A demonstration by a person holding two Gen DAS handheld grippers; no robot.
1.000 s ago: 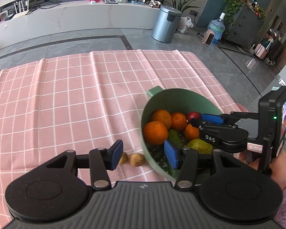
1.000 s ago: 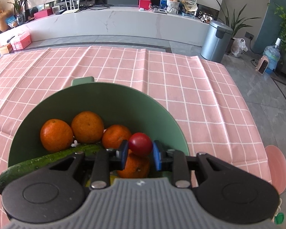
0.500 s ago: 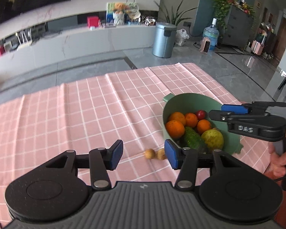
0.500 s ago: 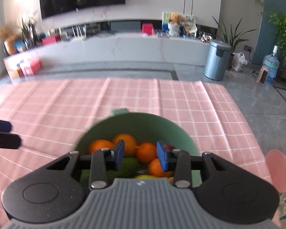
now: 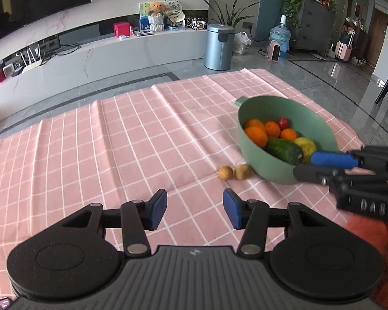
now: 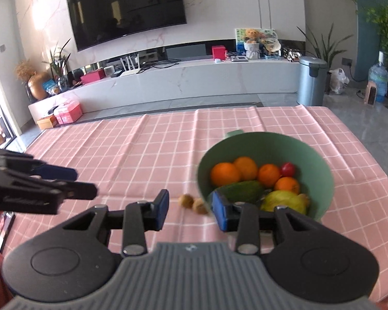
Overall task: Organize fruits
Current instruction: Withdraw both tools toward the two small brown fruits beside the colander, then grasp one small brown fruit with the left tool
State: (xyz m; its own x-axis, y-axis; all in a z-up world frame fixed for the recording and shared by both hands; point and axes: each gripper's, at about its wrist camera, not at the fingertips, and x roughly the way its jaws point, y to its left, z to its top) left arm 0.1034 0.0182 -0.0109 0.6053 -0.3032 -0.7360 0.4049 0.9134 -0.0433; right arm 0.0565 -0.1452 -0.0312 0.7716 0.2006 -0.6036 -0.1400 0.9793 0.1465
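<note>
Bowl: green bowl (image 5: 256,160) with a small handle tab on its far rim stands on the pink checked tablecloth (image 5: 116,139), toward the right side of the table in both wrist views.
Bowl contents: four oranges (image 6: 225,174), one small red fruit (image 6: 287,169) against the far right inner wall, a dark green cucumber (image 5: 284,150) lying across the near side, a yellow-green pear-like fruit (image 6: 284,201) at the near right.
Loose fruit: two small brown round fruits (image 5: 234,172) lie on the cloth just beside the bowl's near left outer wall, side by side and touching or nearly so; the right one sits close against the bowl.
Left gripper (image 5: 195,210): jaws about half apart, nothing between the blue pads; bare cloth shows through the gap. The brown fruits lie ahead of it and slightly right of the gap, apart from the fingertips.
Right gripper (image 6: 191,208): jaws parted moderately, nothing gripped. The brown fruits appear in the gap just beyond the pads, without contact; the right pad overlaps the bowl's near left rim in view.
Relative placing: right gripper's fingers reach in from the right in the left wrist view, tips over the bowl's near edge by the cucumber; left gripper shows blurred at the left edge of the right wrist view.
Person: reddish sleeve (image 5: 367,235) visible behind the right gripper.
</note>
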